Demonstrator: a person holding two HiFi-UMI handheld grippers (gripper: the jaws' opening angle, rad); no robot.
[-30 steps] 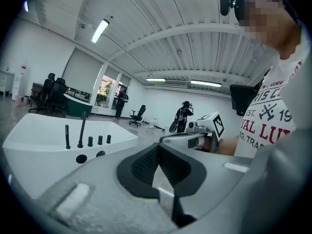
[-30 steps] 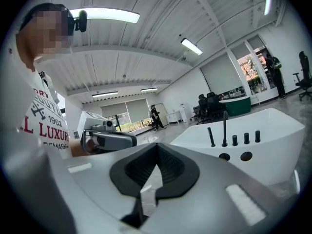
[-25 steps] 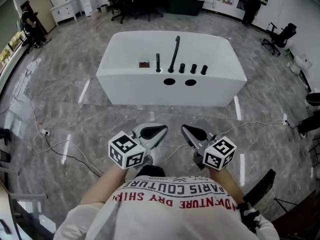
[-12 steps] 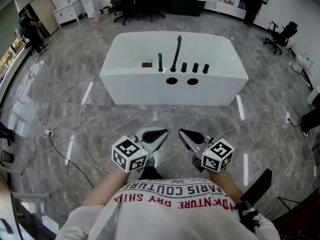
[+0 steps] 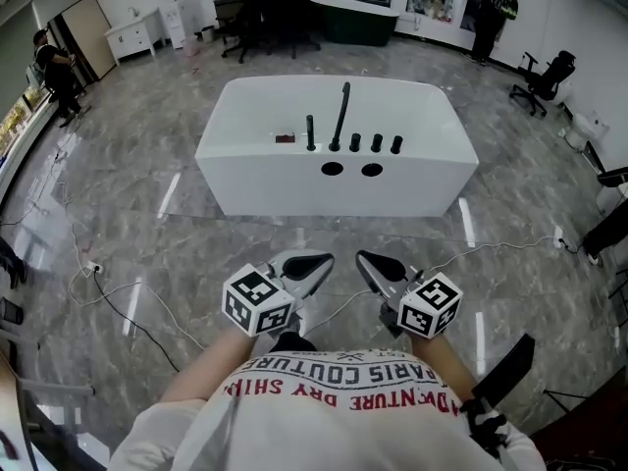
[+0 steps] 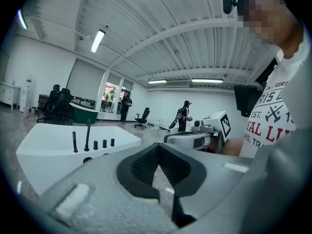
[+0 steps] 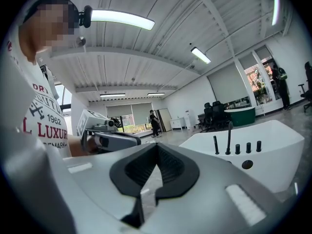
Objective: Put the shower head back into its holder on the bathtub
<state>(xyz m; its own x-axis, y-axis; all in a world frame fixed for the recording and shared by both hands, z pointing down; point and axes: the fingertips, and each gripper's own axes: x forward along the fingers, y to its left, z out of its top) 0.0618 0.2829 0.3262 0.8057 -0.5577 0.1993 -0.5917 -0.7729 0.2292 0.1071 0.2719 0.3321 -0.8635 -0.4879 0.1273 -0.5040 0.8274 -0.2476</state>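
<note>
A white bathtub (image 5: 265, 180) stands on the marble floor ahead of me. On its near rim stand a slim black wand (image 5: 310, 132), a tall black spout (image 5: 341, 116) and three black knobs (image 5: 376, 143). I cannot tell if the wand is the shower head. My left gripper (image 5: 312, 263) and right gripper (image 5: 378, 263) are held side by side near my chest, well short of the tub, both shut and empty. The left gripper view shows its shut jaws (image 6: 157, 150) and the tub (image 6: 53, 152). The right gripper view shows its shut jaws (image 7: 157, 147) and the tub (image 7: 273, 145).
Two dark round holes (image 5: 332, 169) mark the tub's near wall, and a small reddish item (image 5: 285, 138) lies on its rim. Cables (image 5: 118, 287) trail over the floor at left and right. Office chairs (image 5: 545, 72), a dark green tub (image 5: 353, 13) and people stand further off.
Both grippers have edged slightly toward the tub, still shut and empty. The tub sits a little lower in the head view.
</note>
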